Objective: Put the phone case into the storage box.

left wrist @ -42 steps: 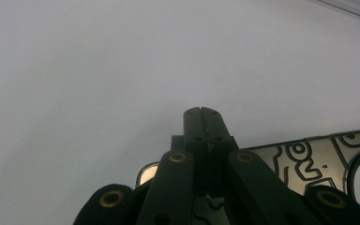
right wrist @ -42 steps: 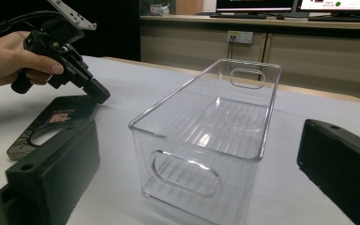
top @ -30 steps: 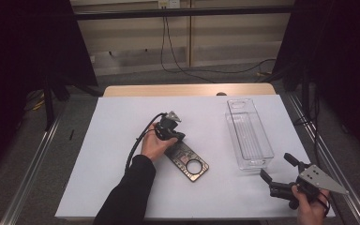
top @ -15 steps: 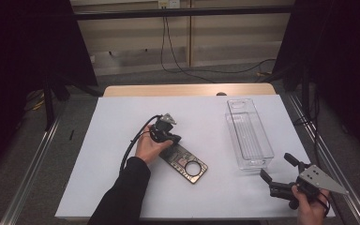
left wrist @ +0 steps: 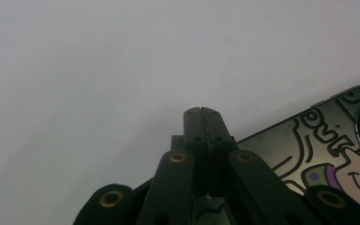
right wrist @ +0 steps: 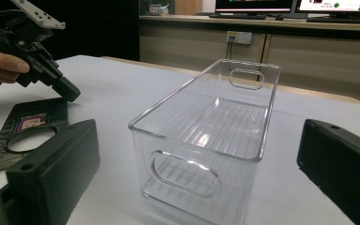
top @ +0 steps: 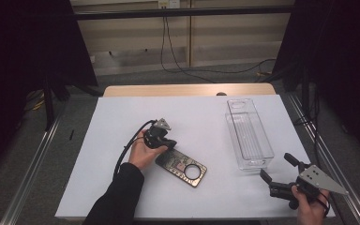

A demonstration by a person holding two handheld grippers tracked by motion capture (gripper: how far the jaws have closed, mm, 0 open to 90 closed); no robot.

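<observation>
**Closed left gripper at the phone case, right gripper spread by the clear bin**

While the left gripper (top: pixel 167 143) hangs tip-down over the white table cover (top: pixel 122 112), its two jaws are clenched flat against each other with nothing between them, as the left gripper view shows (left wrist: pixel 204 112). Its tip stands just at the upper-left end of the phone case (top: pixel 182 168), a dark case with a cartoon print and a round camera opening; whether tip and case touch cannot be told. The case lies flat near the middle of the cover, at about 5 o'clock from the left hand (top: pixel 143 152).

Off at 3 o'clock from the case, well apart, the clear plastic bin (top: pixel 248 133) stands upright and empty, its long side running toward 12 o'clock. The right gripper (top: pixel 281 169) is held at 5 o'clock from the bin, near the table's front edge, jaws released and spread wide. In the right gripper view the bin (right wrist: pixel 206 136) sits between the two jaws' lines but beyond them, untouched.
</observation>
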